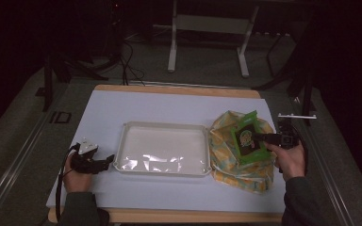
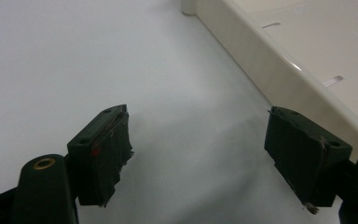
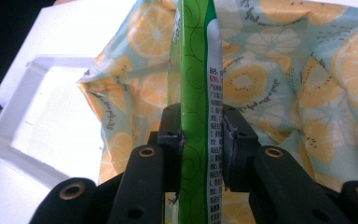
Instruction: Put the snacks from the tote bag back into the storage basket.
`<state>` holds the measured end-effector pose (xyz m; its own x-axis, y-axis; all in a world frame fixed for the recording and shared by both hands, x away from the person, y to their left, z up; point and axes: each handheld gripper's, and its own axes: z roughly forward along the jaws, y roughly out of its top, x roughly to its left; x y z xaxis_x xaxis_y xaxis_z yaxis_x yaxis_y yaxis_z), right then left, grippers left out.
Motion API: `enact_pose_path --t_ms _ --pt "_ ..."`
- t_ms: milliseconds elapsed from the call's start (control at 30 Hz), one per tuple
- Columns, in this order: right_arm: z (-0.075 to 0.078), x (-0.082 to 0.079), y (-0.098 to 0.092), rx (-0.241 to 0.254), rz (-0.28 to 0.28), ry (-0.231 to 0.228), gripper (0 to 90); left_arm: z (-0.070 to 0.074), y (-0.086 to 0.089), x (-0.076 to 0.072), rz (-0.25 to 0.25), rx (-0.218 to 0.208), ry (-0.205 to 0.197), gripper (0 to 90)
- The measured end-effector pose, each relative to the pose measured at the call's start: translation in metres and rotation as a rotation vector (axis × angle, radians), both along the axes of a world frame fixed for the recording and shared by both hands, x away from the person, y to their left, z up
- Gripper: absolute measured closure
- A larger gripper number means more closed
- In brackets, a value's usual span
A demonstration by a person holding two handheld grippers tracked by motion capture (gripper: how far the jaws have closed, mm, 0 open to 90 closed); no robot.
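- The right tongs (image 3: 200, 140) are closed on the flat green printed snack packet (image 1: 249, 137), pinching it edge-on near its lower half; in the right gripper view the packet (image 3: 196, 93) stands upright between the 2 black jaws.
- The packet sits just above the crumpled fabric bag printed with yellow lemon slices on pale blue (image 1: 238, 153), which lies on the white tabletop (image 1: 122, 106), touching or nearly touching the right rim of the shallow cream plastic tray (image 1: 162, 125).
- The left tongs (image 1: 104, 164) rest low on the tabletop just left of the tray, jaws spread wide and holding nothing; in the left gripper view the tray wall (image 2: 261, 60) runs close beside one jaw.
- The step in hand looks like carrying the packet from the bag to the tray. To do it well, I would keep the grip firm but not crushing, since the packet is thin and could slide or fold between the pads.
- Lift straight up until the packet clears the bag's folds, so the fabric is not dragged along; if it does cling, the free left tongs could pin the bag's near edge.
- Then travel left over the tray rim with clearance, turn the packet flat and lower it toward the tray's middle before opening the jaws, so it does not land on the rim and tip out.
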<state>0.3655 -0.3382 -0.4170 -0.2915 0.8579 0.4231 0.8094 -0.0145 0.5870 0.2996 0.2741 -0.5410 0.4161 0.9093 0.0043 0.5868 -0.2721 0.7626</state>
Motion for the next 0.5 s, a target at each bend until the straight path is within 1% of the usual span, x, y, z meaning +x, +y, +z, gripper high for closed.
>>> enact_pose_path --t_ms 33,233,500 --pt "0.002 -0.001 -0.002 0.009 -0.001 -0.004 72.7 0.000 0.000 0.000 0.000 0.000 0.001 22.7" --pt "0.010 -0.003 -0.004 0.019 -0.006 -0.019 72.7 0.000 0.000 0.000 0.000 0.000 0.001 22.7" --pt "0.015 -0.003 -0.006 0.035 -0.011 -0.028 72.7 0.000 0.000 0.000 -0.001 0.001 0.003 22.7"
